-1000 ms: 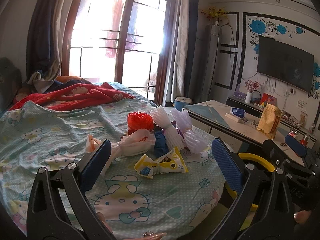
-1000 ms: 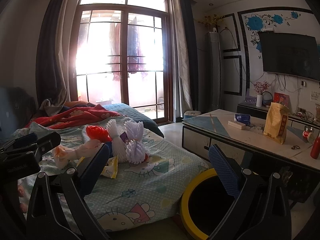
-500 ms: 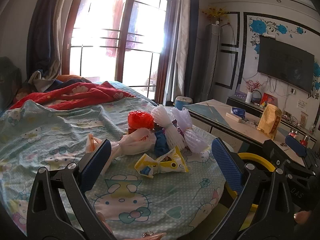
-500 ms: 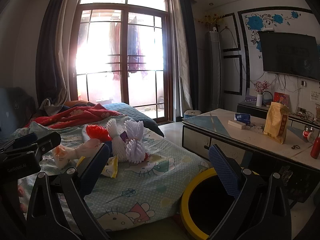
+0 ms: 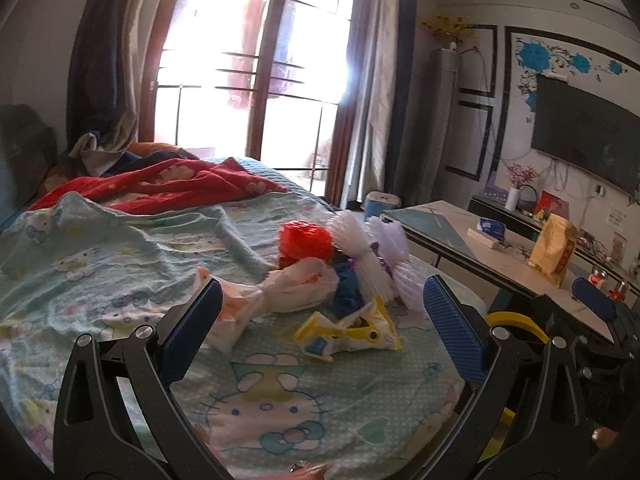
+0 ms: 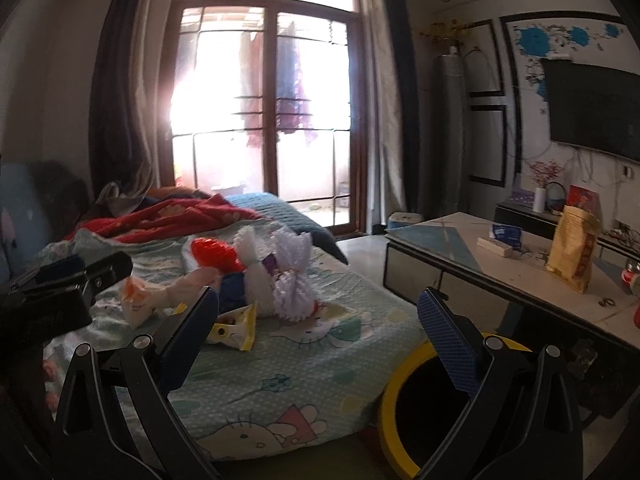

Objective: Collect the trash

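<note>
With both the left gripper point(image 5: 320, 312) and right gripper point(image 6: 318, 320) spread and empty, lower your left fingers point(image 5: 452, 328) squarely around the yellow wrapper point(image 5: 348, 330) on the bed point(image 5: 120, 264); clench only its crumpled middle; carry it to the yellow-rimmed bin point(image 6: 404, 412).

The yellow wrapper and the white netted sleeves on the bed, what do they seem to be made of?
The yellow wrapper looks like thin printed plastic film: glossy, creased, torn open. The white sleeves look like soft foam netting, matte and ribbed with flared ends, though the blur leaves it uncertain.
</note>
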